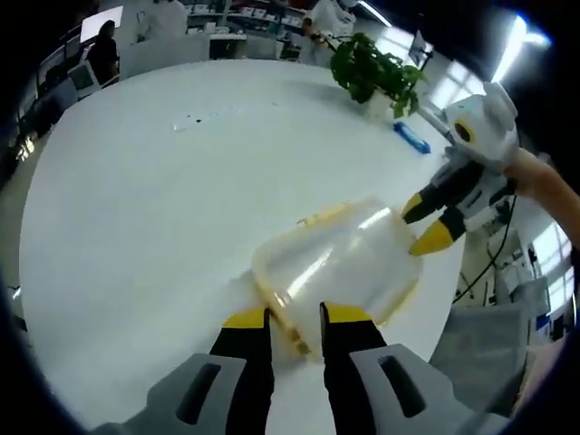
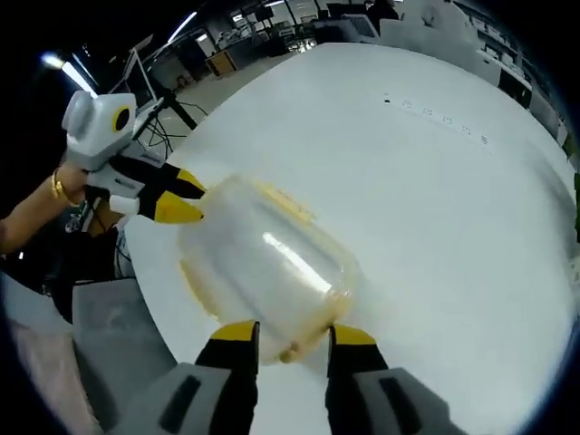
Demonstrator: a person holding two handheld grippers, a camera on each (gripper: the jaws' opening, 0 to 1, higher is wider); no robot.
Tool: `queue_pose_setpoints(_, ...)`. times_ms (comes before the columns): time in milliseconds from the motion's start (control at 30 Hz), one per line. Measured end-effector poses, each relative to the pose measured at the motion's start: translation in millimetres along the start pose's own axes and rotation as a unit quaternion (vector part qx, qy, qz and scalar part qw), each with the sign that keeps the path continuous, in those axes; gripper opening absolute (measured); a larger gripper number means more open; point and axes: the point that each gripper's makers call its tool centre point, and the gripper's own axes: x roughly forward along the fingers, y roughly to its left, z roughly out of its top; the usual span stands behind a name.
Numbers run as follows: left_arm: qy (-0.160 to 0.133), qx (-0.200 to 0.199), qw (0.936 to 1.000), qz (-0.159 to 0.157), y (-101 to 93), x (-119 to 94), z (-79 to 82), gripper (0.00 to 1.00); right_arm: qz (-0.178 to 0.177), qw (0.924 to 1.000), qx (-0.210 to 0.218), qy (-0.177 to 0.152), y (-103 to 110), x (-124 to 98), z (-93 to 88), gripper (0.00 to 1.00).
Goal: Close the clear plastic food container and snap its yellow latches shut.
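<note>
White table (image 1: 136, 208), both grippers parted, flanking clear container (image 1: 340, 263)

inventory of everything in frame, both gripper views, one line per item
Food container: 1, clear plastic with yellow trim, near the table's edge between the two grippers.
Table: 1, white, round, under the container.
Potted plant: 1, green, far side of the table.
Blue object: 1, on the table beside the plant; too small to identify.
Dark specks: a few, in a row on the tabletop.
People: several, standing past the table in the background.
Left gripper: 1, yellow-tipped black jaws at the container's near edge.
Right gripper: 1, yellow-tipped black jaws at the opposite side.
</note>
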Motion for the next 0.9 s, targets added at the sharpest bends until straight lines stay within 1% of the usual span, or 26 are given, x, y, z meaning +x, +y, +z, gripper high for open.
queue_pose_setpoints(133, -0.002, -0.015, 0.9999, -0.004, 1.8, 0.3, 1.0, 0.15, -0.001, 1.0, 0.001, -0.007, 1.5, -0.6, -1.6, 0.25)
queue_pose_setpoints(167, -0.002, -0.013, 0.9999, -0.004, 1.4, 0.7, 0.1, 0.15, 0.027, 0.9992, -0.004, -0.03, 7.1, 3.8, 5.6, 0.24)
queue_pose_setpoints(200, -0.003, -0.012, 0.9999, -0.004, 2.9, 0.6, 0.5, 0.15, 0.026, 0.9984, 0.039, -0.031, 9.2, 4.8, 0.9, 0.24)
queue_pose_setpoints(233, -0.004, -0.017, 0.9998, -0.005, 3.0, 0.4, 0.9, 0.15, 0.031, 0.9976, 0.05, -0.037, 7.1, 6.1, 2.8, 0.24)
queue_pose_setpoints(267, -0.009, -0.014, 0.9999, -0.003, 3.3, 0.8, 2.2, 0.14, 0.032, 0.9974, 0.05, -0.042, 7.0, 7.5, 3.7, 0.24)
queue_pose_setpoints(333, -0.01, -0.012, 0.9999, -0.002, 3.3, 1.2, 2.1, 0.14, 0.023, 0.9981, 0.039, -0.043, 7.1, 5.4, 2.6, 0.24)
queue_pose_setpoints(400, -0.019, -0.024, 0.9995, -0.007, 4.5, 1.2, 1.8, 0.14, 0.017, 0.9982, 0.037, -0.045, 7.6, 5.3, 2.4, 0.25)
queue_pose_setpoints(533, -0.017, -0.026, 0.9995, -0.008, 3.8, 1.2, 3.1, 0.12, 0.013, 0.9981, 0.039, -0.046, 6.4, 4.4, 2.1, 0.26)
queue_pose_setpoints(567, -0.019, -0.03, 0.9993, -0.01, 5.0, 1.0, 3.2, 0.11, 0.01, 0.9984, 0.037, -0.041, 6.0, 4.2, 1.1, 0.26)
queue_pose_setpoints(600, -0.021, -0.041, 0.9988, -0.015, 5.5, 0.9, 3.3, 0.1, 0.01, 0.9984, 0.036, -0.041, 6.0, 4.3, 1.5, 0.26)
queue_pose_setpoints(633, -0.024, -0.066, 0.9973, -0.022, 5.2, 0.0, 3.5, 0.09, 0.009, 0.9985, 0.036, -0.04, 5.5, 4.3, 1.0, 0.26)
queue_pose_setpoints(667, -0.027, -0.068, 0.997, -0.024, 7.5, 0.2, 3.5, 0.08, 0.008, 0.9985, 0.036, -0.04, 5.8, 4.3, 1.0, 0.26)
queue_pose_setpoints(700, -0.031, -0.088, 0.9952, -0.029, 8.0, 0.3, 3.6, 0.08, 0.006, 0.9986, 0.036, -0.038, 5.9, 4.4, 0.9, 0.26)
queue_pose_setpoints(733, -0.033, -0.088, 0.9952, -0.027, 8.5, -0.6, 2.8, 0.07, 0.005, 0.9987, 0.036, -0.037, 6.0, 4.5, 1.1, 0.26)
queue_pose_setpoints(767, -0.033, -0.073, 0.9964, -0.026, 7.3, -0.7, 3.1, 0.07, 0.003, 0.9988, 0.034, -0.036, 6.2, 4.7, 1.1, 0.27)
queue_pose_setpoints(800, -0.031, -0.077, 0.9962, -0.026, 7.3, -0.6, 4.0, 0.08, 0.003, 0.9988, 0.034, -0.034, 6.3, 4.6, 0.9, 0.27)
queue_pose_setpoints(833, -0.036, -0.096, 0.9943, -0.026, 7.9, -0.4, 4.2, 0.09, 0.004, 0.9988, 0.035, -0.033, 5.7, 4.6, 0.9, 0.27)
queue_pose_setpoints(867, -0.049, -0.07, 0.996, -0.027, 8.4, -0.8, 4.5, 0.09, 0.006, 0.9988, 0.036, -0.034, 5.1, 4.4, 0.5, 0.27)
queue_pose_setpoints(900, -0.057, -0.058, 0.9963, -0.027, 8.9, -0.9, 5.2, 0.1, 0.006, 0.9987, 0.036, -0.036, 4.9, 4.2, 0.1, 0.27)
